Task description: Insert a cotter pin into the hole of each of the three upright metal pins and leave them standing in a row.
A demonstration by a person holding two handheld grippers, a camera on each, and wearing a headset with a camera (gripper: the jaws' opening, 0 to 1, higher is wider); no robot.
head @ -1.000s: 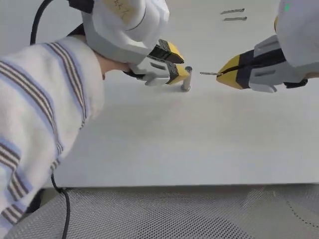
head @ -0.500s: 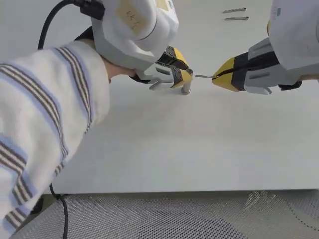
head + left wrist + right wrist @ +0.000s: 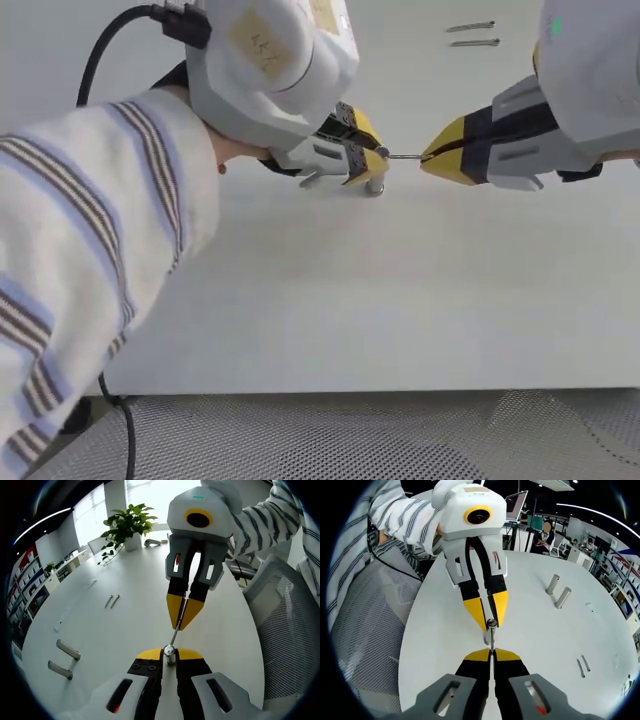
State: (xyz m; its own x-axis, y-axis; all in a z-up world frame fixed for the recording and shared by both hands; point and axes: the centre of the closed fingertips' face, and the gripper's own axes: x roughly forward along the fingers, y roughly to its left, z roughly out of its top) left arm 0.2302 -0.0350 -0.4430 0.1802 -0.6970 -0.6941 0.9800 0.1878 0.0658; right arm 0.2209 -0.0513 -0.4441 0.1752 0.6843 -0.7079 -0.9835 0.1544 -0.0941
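On the white workbench (image 3: 330, 300), my left gripper (image 3: 368, 160) is clamped around the upright steel pin (image 3: 375, 186). My right gripper (image 3: 432, 160), pinched tight on a thin wire cotter pin (image 3: 403, 156), brings its tip to the pin's head. The left gripper view adds two grey metal pins (image 3: 67, 650) lying flat.

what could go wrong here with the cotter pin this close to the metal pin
1. The cotter pin is thin, and the right gripper holds it only by its far end. If the tip misses the hole, pushing may bend it or make it slip in the jaws.
2. The left gripper clamps the metal pin near its top. A sideways push could tilt its foot off the table.
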